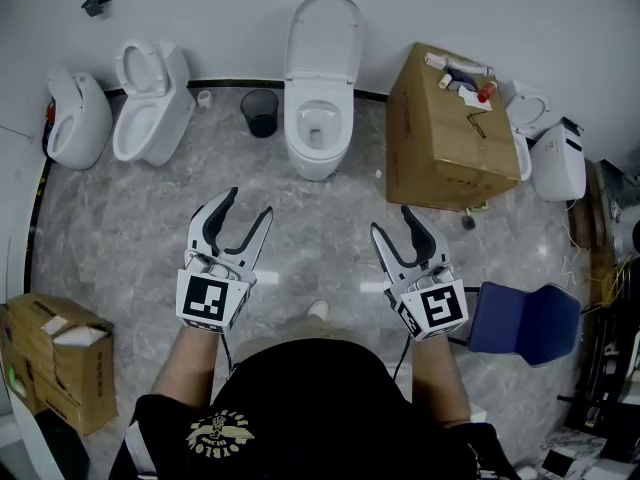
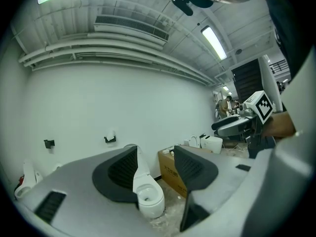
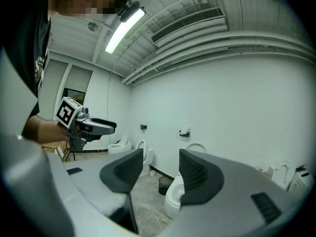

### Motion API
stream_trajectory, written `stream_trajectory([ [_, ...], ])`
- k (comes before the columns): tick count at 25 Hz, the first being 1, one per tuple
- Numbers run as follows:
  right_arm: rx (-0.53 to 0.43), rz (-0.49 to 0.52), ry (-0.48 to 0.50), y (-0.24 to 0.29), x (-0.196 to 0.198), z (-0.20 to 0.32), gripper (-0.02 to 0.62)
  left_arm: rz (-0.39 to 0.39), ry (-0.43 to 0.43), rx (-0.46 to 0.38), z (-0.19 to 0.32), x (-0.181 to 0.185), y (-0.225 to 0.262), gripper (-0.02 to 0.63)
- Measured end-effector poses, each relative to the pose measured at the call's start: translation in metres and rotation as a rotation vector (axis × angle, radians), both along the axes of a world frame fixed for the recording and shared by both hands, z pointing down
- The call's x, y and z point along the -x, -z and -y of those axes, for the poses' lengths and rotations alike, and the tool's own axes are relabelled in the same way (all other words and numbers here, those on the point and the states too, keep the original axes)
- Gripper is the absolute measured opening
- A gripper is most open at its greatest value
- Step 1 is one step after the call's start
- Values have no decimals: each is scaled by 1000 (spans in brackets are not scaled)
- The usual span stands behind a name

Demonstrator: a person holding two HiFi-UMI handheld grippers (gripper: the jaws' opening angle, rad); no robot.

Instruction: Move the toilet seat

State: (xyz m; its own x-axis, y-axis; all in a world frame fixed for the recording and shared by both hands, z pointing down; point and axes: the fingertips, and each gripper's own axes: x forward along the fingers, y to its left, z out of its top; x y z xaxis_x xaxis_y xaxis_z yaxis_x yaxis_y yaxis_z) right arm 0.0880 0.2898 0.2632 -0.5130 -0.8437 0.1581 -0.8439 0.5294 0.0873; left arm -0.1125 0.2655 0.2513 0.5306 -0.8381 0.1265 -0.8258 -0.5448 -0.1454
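Note:
A white toilet [image 1: 318, 128] stands against the far wall with its lid and seat [image 1: 323, 36] raised and the bowl open. My left gripper [image 1: 250, 205] and right gripper [image 1: 393, 220] hover side by side over the marble floor, well short of the toilet, both open and holding nothing. In the left gripper view the toilet [image 2: 149, 197] shows through the gap of the open left gripper [image 2: 155, 168]. The right gripper view has the toilet [image 3: 174, 197] low between the spread jaws of the right gripper [image 3: 160, 166].
A large cardboard box [image 1: 440, 138] stands right of the toilet, a black bin [image 1: 260, 111] left of it. Two more toilets [image 1: 150, 103] line the left wall, another [image 1: 545, 153] sits far right. A blue chair [image 1: 525, 323] and cardboard boxes [image 1: 60, 358] flank me.

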Motion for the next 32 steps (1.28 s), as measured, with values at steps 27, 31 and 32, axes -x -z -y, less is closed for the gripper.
stream_trajectory([
  [27, -43, 26, 47, 7, -51, 72, 221, 38, 59, -28, 50, -43, 7, 222],
  [31, -43, 20, 48, 6, -45, 81, 221, 24, 49, -42, 64, -42, 8, 222],
  [32, -41, 18, 49, 6, -44, 85, 221, 24, 47, -41, 68, -41, 7, 222],
])
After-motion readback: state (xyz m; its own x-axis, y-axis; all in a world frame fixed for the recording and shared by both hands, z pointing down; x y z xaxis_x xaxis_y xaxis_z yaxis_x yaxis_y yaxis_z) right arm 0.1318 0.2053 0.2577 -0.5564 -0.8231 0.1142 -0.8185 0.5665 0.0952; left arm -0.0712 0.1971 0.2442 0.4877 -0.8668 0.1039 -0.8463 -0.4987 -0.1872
